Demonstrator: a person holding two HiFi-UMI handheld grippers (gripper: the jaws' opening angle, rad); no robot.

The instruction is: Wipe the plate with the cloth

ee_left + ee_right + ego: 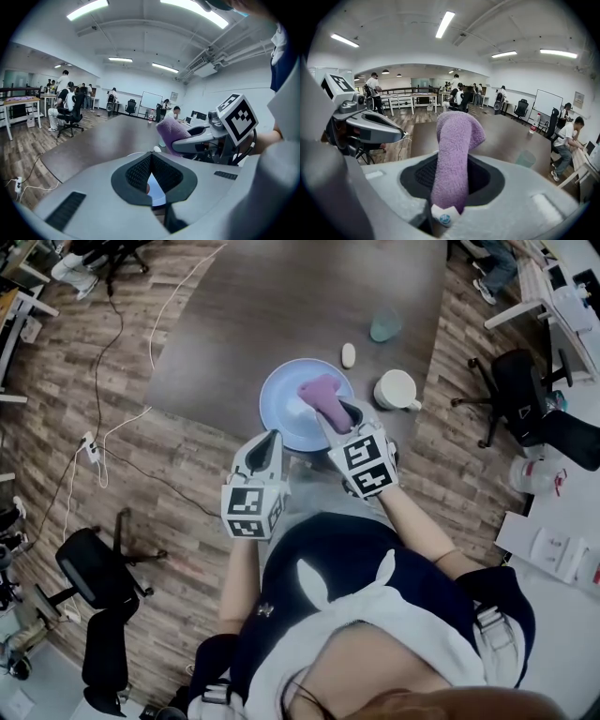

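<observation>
My left gripper (269,439) has its jaws nearly together, pinching the near rim of the light blue plate (281,399) at the near edge of the dark table (281,315). My right gripper (339,418) is clamped on the purple cloth (321,390), whose free end is over the plate.

The floor (187,474) was laid in grey-brown wood-look planks. A dark rectangular bench (281,306) stood at the far centre. One black office chair (89,568) stood at the near left, a second chair (516,381) at the right. White cables (122,418) ran to a power strip (92,448) on the left. Walls were white. Ceiling strip lights (444,23) were on. A whiteboard (547,104) stood far right.
</observation>
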